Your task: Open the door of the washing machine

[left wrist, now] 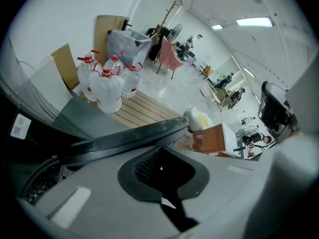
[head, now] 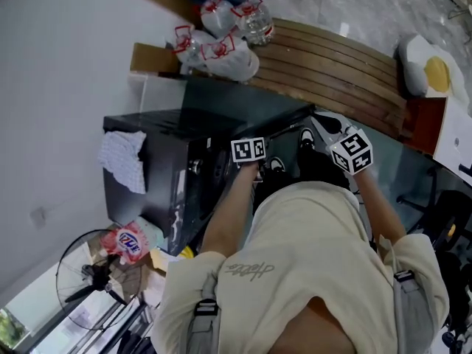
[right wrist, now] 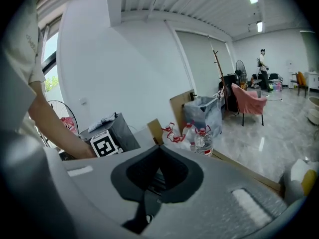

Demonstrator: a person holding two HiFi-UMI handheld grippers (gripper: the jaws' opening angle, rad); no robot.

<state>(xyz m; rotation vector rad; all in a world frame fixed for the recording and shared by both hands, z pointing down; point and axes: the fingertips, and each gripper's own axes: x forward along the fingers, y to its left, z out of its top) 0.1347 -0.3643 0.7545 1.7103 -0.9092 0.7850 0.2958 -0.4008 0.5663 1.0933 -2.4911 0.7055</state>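
The washing machine door, a dark panel in the upper middle of the head view, stood tilted up, so I judged it already partly open. In the left gripper view its dark edge crossed the middle, and the drum showed at the lower left. Probably only swinging it fully back was left. The left gripper, just below that edge, was clenched on nothing. The right gripper was also closed and empty.
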